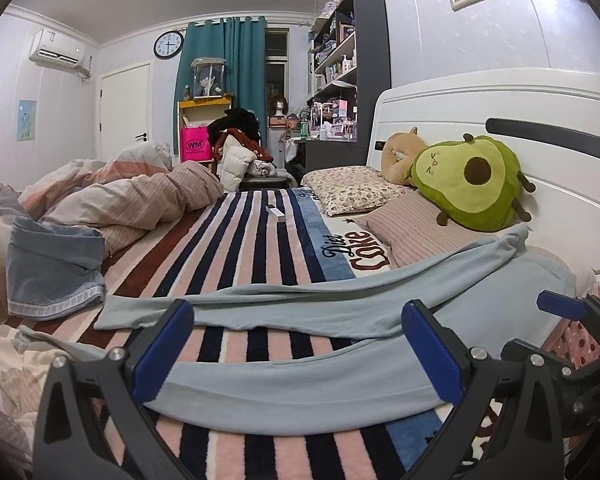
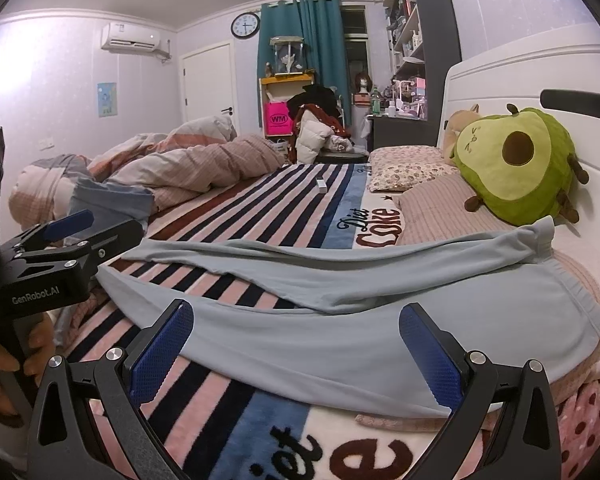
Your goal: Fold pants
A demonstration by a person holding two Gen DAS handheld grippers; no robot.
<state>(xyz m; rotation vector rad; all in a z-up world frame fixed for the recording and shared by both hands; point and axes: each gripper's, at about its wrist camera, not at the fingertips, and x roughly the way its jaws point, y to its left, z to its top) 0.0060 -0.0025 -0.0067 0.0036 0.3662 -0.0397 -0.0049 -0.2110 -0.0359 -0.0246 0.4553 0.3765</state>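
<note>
Light blue pants [image 1: 300,376] lie spread across the striped blanket [image 1: 252,248] on the bed, legs split toward the left and waistband toward the headboard at the right. In the right wrist view the pants [image 2: 360,320] show the waist end at the right. My left gripper [image 1: 296,352] is open, its blue pads on either side of the near leg, just above the cloth. My right gripper [image 2: 296,352] is open over the upper part of the near leg. The left gripper also shows in the right wrist view [image 2: 72,232], and the right gripper shows at the right edge of the left wrist view [image 1: 568,312].
A green avocado plush [image 1: 468,184] and pillows [image 1: 356,188] lie by the white headboard [image 1: 500,112]. A crumpled duvet [image 1: 120,196] and folded blue jeans [image 1: 52,268] lie at the left. A small white box [image 1: 275,213] sits on the blanket.
</note>
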